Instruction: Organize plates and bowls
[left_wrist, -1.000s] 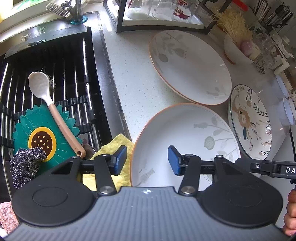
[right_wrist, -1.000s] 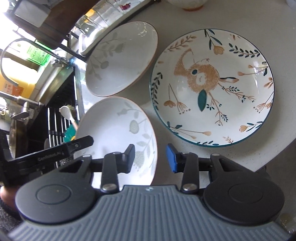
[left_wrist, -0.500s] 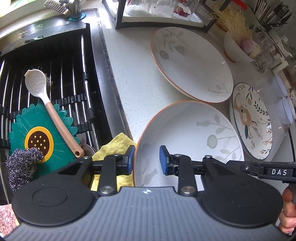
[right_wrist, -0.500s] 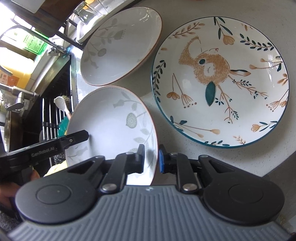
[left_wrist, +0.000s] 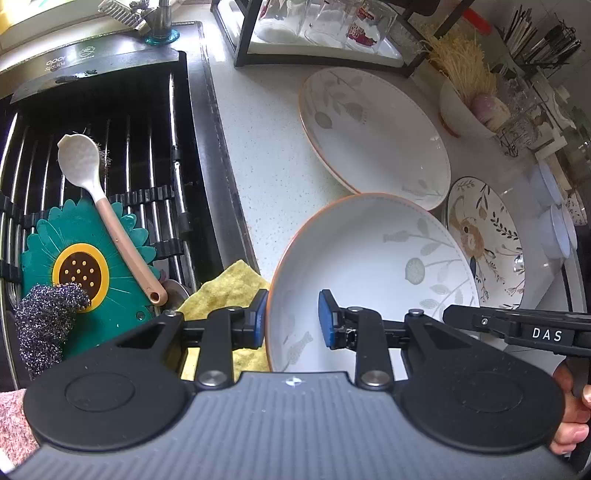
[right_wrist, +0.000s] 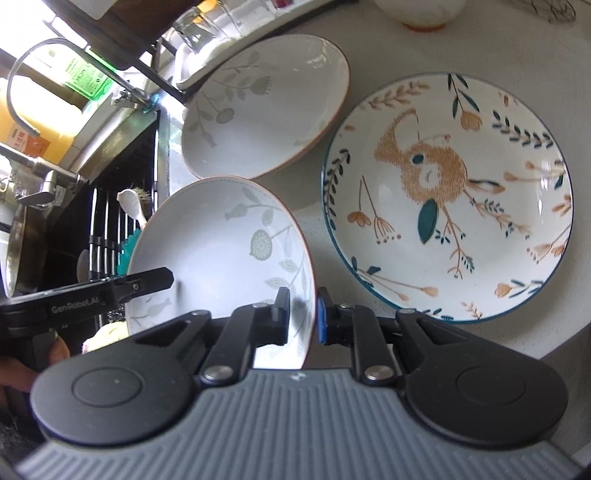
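A white leaf-patterned plate with an orange rim (left_wrist: 373, 266) is held off the counter, tilted. My left gripper (left_wrist: 291, 319) is shut on its left rim. My right gripper (right_wrist: 302, 314) is shut on its right rim; the plate also shows in the right wrist view (right_wrist: 218, 251). A matching leaf plate (left_wrist: 373, 136) lies on the counter behind it, also seen in the right wrist view (right_wrist: 266, 103). A rabbit-patterned plate with a teal rim (right_wrist: 447, 195) lies to the right, and shows in the left wrist view (left_wrist: 484, 240).
A sink with a black rack (left_wrist: 110, 147) lies to the left, holding a spoon (left_wrist: 107, 218), a green flower mat (left_wrist: 81, 266) and a scourer (left_wrist: 44, 325). A yellow cloth (left_wrist: 225, 291) lies by the sink edge. A glass rack (left_wrist: 321, 33) and a white bowl (left_wrist: 461, 114) stand behind.
Both grippers closed onto the near leaf plate's rims. The plate has risen and tilted, and now overlaps the far leaf plate.
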